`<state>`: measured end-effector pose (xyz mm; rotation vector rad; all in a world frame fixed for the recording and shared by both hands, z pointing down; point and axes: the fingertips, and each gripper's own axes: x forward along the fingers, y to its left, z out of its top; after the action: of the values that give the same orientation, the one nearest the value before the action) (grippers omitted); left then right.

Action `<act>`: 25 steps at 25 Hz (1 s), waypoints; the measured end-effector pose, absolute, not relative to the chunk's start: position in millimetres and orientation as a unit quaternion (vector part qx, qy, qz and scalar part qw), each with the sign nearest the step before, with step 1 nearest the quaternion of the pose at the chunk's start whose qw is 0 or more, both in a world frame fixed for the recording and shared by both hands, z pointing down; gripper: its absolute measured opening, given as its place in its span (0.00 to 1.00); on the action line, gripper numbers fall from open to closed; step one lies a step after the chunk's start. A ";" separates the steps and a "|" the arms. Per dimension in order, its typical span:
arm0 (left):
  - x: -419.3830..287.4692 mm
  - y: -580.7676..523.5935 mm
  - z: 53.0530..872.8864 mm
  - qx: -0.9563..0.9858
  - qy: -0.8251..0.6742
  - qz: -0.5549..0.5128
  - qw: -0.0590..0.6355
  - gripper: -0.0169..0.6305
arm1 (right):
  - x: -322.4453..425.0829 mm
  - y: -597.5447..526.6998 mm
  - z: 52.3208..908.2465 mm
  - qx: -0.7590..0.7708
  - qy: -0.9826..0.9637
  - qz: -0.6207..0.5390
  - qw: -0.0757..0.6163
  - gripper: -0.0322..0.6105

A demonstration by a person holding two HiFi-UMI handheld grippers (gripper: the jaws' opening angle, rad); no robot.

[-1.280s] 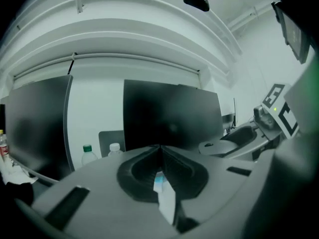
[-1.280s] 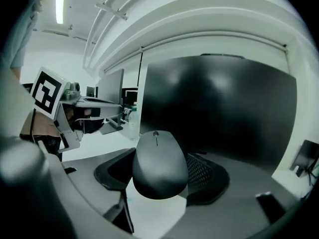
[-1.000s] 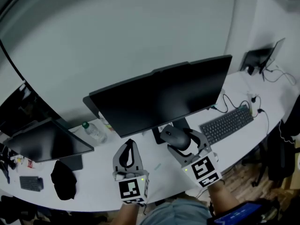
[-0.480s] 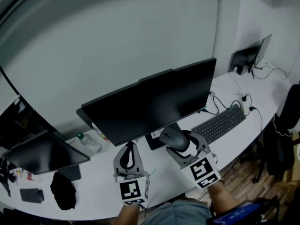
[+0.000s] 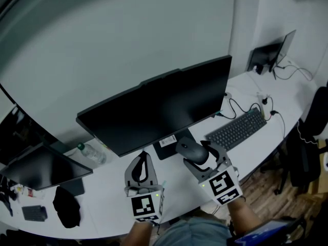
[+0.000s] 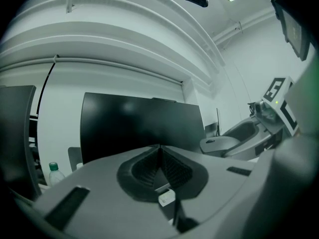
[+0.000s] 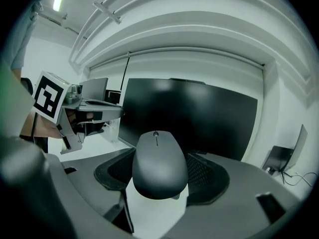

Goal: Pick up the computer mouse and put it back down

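Note:
A dark grey computer mouse [image 5: 188,148] [image 7: 159,163] is held above the white desk [image 5: 177,196], in front of the big monitor's foot. My right gripper [image 5: 197,156] [image 7: 160,172] is shut on it, one ribbed pad against each side. The mouse's scroll wheel points away from me. My left gripper [image 5: 142,160] [image 6: 159,157] hovers to the left of it with its pads pressed together and nothing between them. In the left gripper view the right gripper [image 6: 251,133] with the mouse [image 6: 219,144] shows at the right.
A large black monitor [image 5: 159,106] stands just behind both grippers. A black keyboard [image 5: 236,129] lies to the right, with cables [image 5: 261,104] and a small screen [image 5: 270,55] beyond. A water bottle [image 5: 91,154], a second monitor [image 5: 43,170] and a black object [image 5: 66,206] are at the left.
The desk and monitor have slid left in the head view, and both grippers have drifted toward the keyboard side. The mouse stays in the right gripper's grip; the left gripper stays shut.

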<state>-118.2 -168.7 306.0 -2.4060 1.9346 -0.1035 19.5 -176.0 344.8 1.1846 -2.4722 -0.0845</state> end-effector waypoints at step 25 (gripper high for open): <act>-95.8 -181.4 355.8 -0.780 0.619 -0.092 -0.015 0.04 | 48.2 -185.3 433.9 0.427 -0.873 0.057 0.230 0.53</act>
<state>-95.8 -181.4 355.8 -2.4753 1.9622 -0.2914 48.2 -185.3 433.9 1.1758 -2.4006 0.1560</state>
